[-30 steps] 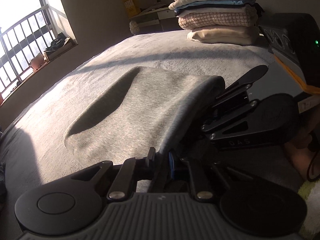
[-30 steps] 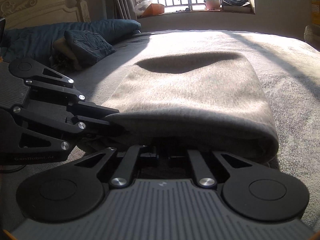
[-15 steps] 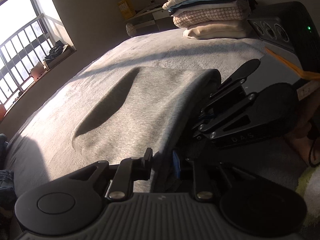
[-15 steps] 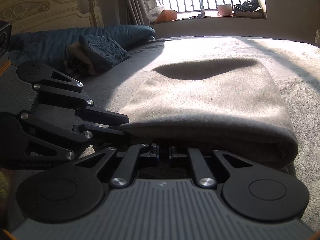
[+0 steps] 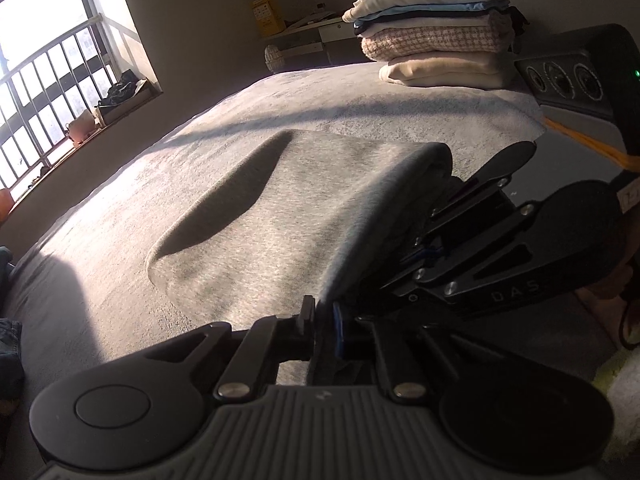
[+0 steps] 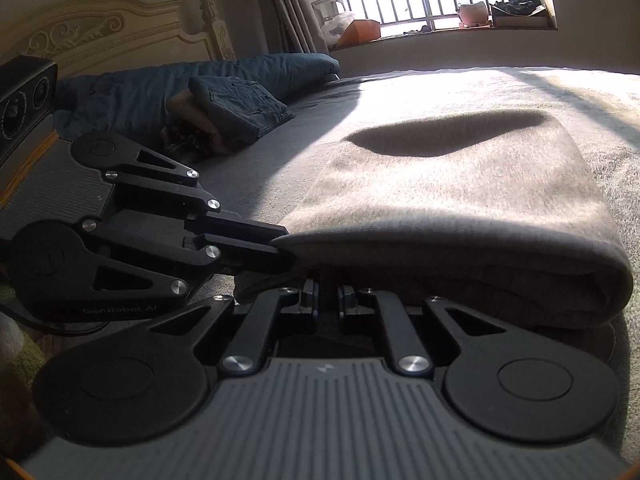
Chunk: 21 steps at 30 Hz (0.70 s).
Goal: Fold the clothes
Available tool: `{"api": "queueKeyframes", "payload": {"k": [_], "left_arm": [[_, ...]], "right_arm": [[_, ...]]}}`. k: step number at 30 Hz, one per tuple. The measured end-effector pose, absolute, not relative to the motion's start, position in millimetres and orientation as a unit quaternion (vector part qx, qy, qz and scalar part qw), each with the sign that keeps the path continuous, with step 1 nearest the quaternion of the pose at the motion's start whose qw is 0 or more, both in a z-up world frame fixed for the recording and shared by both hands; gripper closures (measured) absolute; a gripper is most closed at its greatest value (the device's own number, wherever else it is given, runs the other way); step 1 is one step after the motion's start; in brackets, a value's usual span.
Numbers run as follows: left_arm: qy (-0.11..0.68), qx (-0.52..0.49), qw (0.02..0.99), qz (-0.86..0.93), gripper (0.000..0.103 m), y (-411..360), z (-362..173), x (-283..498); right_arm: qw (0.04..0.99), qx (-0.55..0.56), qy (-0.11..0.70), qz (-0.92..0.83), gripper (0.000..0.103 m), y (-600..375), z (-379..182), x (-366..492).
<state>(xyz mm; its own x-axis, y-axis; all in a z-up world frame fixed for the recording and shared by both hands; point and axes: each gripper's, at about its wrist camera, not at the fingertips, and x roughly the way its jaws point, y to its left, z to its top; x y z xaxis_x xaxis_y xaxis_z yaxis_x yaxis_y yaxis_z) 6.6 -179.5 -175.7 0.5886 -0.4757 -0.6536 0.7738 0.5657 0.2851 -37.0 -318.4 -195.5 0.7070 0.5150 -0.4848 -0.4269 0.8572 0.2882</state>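
If tugged unevenly from here, could skew the fold or pull the layers apart. Clamped shut with the left gripper on the near edge of the grey garment, right at its tips; pinched tight with the right gripper just alongside, same edge. Soft, thick, fuzzy knit, rounded bulky roll, stretching ahead over the nubby bedspread. Could slip out under own weight too.

The gray garment's near fold drapes over the right gripper's fingertips, hiding them. The underside stays unseen. The jeans are cut off at the left edge. Windowsill clutter is perhaps shoes, too small to tell.
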Motion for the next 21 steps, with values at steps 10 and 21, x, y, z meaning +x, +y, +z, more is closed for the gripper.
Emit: {"api": "queueKeyframes", "payload": {"k": [10, 21], "left_arm": [[0.288, 0.232, 0.848, -0.379, 0.094, -172, -171, 14], [0.296, 0.232, 0.844, -0.382, 0.094, -175, -172, 15]], "right_arm": [[0.921, 0.146, 0.279, 0.229, 0.096, -320, -210, -19], [0.910, 0.141, 0.289, 0.260, 0.094, -320, -217, -24]]}}
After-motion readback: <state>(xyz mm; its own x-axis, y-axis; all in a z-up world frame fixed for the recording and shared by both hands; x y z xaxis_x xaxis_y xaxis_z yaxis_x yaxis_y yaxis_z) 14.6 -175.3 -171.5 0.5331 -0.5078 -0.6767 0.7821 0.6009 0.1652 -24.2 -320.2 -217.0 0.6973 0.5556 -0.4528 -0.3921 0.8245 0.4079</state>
